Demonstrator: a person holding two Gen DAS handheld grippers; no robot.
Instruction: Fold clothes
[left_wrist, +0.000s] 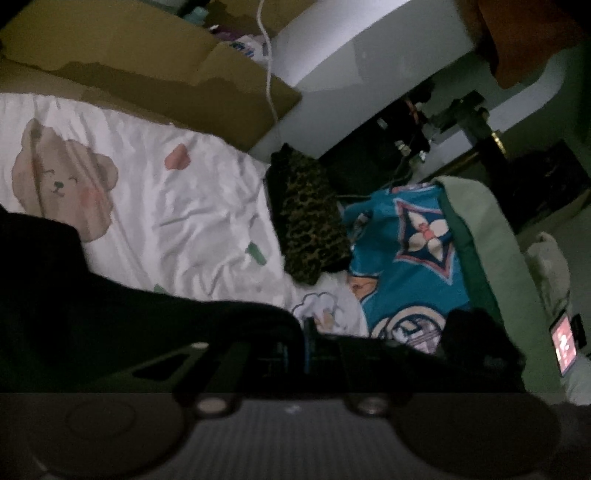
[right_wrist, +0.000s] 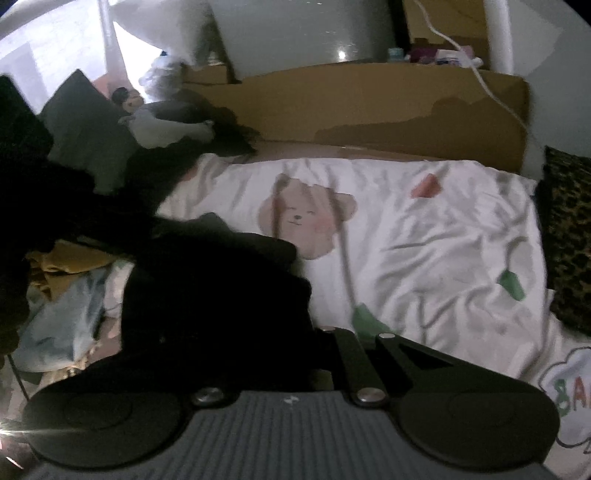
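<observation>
Black clothing (right_wrist: 207, 295) lies on the white bedsheet (right_wrist: 424, 240), on its left part as the right wrist camera sees it, and it covers the left finger of the right gripper (right_wrist: 364, 334). The jaws of this gripper are pressed together. The dark cloth is bunched at them, but I cannot tell for sure if the pads pinch it, because the fabric is too dark.

In the left wrist view the same black clothing (left_wrist: 110, 317) drapes over the left gripper (left_wrist: 306, 332) from the left side. Its jaws stand nearly together with only a thin gap, and the cloth seems to be caught there; the picture is blurred and dim.

The sheet has a printed bear (right_wrist: 306, 221). Beside the sheet lie a leopard-pattern cloth (left_wrist: 306, 218) and a blue patterned fabric (left_wrist: 413, 258). Behind the bed stands a brown cardboard sheet (right_wrist: 369, 107). A yellow garment (right_wrist: 62, 266) lies near the dark clothing.
</observation>
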